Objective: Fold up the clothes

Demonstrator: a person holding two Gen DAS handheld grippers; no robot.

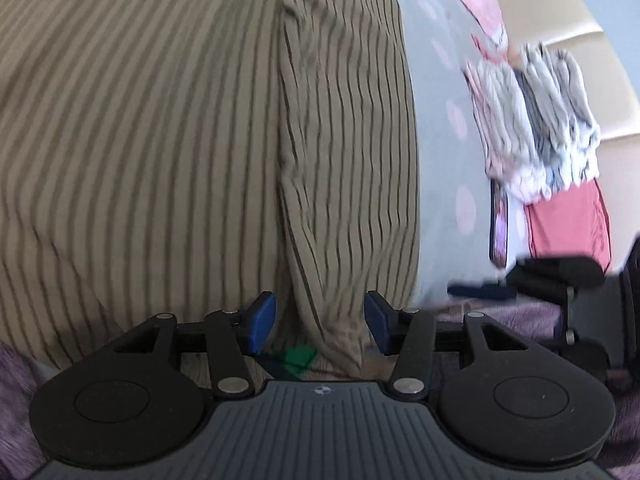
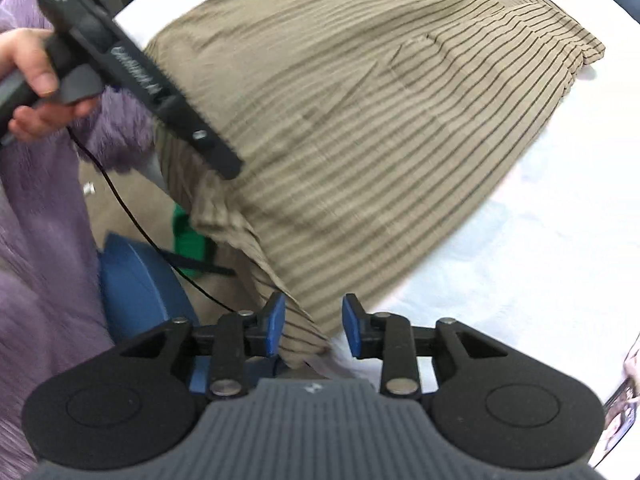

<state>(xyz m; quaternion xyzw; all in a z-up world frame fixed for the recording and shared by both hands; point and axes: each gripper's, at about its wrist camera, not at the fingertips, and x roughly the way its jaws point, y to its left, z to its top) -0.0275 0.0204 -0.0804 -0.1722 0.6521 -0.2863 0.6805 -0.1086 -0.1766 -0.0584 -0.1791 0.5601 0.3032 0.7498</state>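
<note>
Olive striped cloth: the shirt [image 2: 360, 120] lies spread on the white bed [image 2: 540, 260], its near hem hanging over the edge. Your left tool [image 1: 320, 322] and right tool [image 2: 314, 324] both stand open astride that hem, gripping nothing. Close too shallow and you risk pinching one layer, so the fold skews.

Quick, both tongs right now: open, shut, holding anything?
Left tongs: open, striped shirt hem between the pads, not clamped.
Right tongs: open, shirt edge between the pads, not clamped.
</note>
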